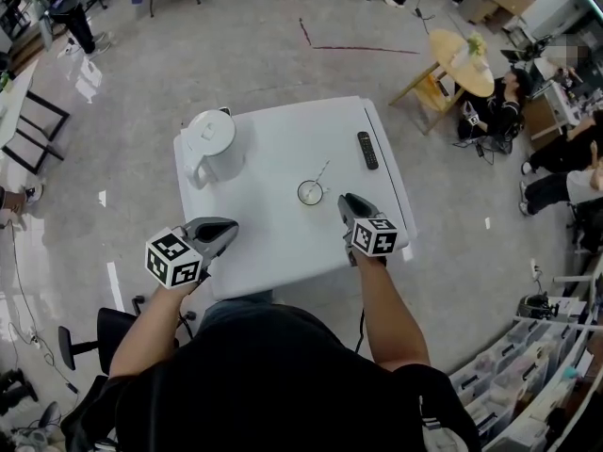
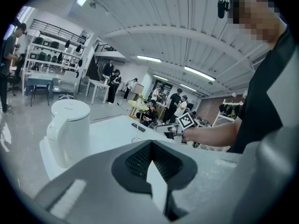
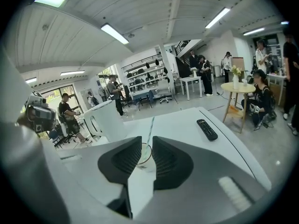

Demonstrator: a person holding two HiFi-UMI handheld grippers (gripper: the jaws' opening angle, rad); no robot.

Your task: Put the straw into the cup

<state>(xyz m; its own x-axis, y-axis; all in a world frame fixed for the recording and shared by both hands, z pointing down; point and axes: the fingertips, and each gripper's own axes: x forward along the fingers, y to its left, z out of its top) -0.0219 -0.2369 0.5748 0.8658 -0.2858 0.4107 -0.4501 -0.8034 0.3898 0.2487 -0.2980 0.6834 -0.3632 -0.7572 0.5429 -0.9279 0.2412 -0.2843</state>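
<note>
The left claw (image 1: 219,231) is held with its ribbed black pads closed tip to tip and nothing between them, by the left edge of the worktop (image 1: 283,252), toward the near left corner. The right claw (image 1: 347,199) is held narrowly parted and empty by the right edge, its tips close to the cup (image 1: 310,192) but not touching it. The cup is small and round and is set near the middle of the worktop. A thin, pale straw (image 1: 321,172) is stood in it, tilted toward the far right corner. A smooth white kettle (image 1: 212,144) is seen at the far left corner, and a flat black remote (image 1: 367,150) along the right edge.

Only in the right gripper view is the cup's clear wall (image 3: 145,154) seen, through the slit between the pads. Both claws are shown together only in the head view.
</note>
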